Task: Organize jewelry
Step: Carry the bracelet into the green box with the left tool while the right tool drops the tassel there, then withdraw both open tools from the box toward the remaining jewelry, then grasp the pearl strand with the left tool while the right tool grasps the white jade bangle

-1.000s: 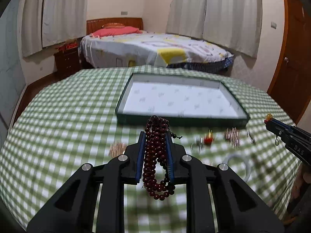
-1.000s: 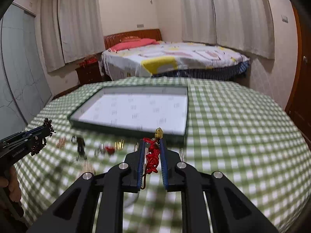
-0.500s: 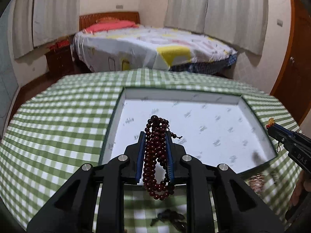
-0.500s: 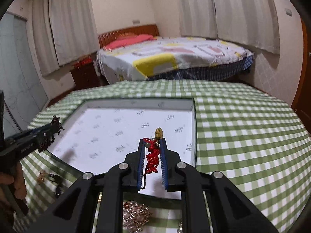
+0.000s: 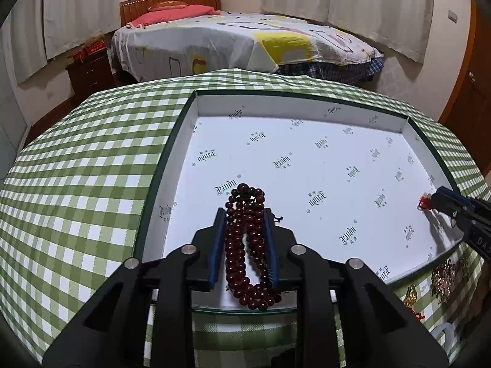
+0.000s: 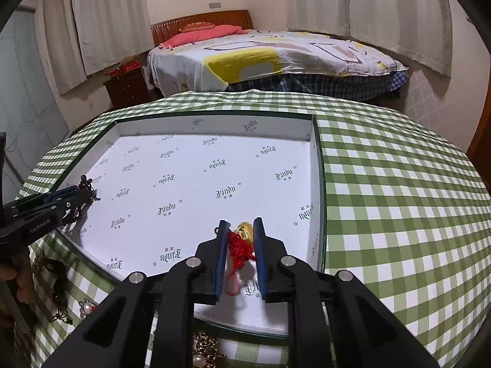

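Here left gripper [image 5: 244,214] jaws, just opening, flank dark bead strand [image 5: 245,245]; right gripper [image 6: 240,230] jaws, likewise opening, flank red-corded charm [image 6: 241,242], tray [image 6: 317,184] beneath.

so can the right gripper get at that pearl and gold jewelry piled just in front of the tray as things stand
Probably not yet: the right gripper has a red cord charm between its fingers over the tray. The pearl and gold pile lies behind its tips, so it would have to finish dropping the charm and pull back.
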`<state>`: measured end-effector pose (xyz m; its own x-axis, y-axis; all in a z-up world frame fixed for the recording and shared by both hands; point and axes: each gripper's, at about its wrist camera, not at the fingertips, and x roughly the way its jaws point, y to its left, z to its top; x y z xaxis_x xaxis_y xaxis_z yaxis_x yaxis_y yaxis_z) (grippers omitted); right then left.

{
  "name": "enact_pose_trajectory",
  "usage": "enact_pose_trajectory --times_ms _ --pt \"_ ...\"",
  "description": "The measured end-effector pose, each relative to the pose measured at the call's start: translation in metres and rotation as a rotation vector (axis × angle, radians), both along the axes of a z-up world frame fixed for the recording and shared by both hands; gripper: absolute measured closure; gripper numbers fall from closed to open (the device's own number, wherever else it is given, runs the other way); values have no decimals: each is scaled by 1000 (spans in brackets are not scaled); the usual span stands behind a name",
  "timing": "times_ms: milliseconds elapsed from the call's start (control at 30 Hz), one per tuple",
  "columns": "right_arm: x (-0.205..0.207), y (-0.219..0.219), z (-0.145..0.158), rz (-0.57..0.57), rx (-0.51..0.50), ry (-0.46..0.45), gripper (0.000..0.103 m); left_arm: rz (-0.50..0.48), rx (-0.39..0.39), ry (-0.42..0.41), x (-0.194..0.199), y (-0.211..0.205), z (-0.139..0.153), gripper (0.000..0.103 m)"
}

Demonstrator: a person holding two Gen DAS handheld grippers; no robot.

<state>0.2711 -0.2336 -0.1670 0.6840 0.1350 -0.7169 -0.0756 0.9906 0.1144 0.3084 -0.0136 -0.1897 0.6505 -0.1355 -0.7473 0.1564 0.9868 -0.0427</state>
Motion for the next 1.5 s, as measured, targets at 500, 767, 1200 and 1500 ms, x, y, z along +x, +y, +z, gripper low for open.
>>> enact_pose_trajectory --times_ms 500,767,1200,1500 --pt "-34 -1 29 -10 15 -81 50 22 -54 -70 -29 6 28 44" --pt "-93 13 37 -28 15 -121 44 61 -49 -175 -93 11 52 43" --pt "-158 46 7 -9 -6 -109 28 130 -42 -217 -181 20 45 34" --pt "-157 58 -8 -7 -25 -69 25 175 -55 -177 -198 37 30 33"
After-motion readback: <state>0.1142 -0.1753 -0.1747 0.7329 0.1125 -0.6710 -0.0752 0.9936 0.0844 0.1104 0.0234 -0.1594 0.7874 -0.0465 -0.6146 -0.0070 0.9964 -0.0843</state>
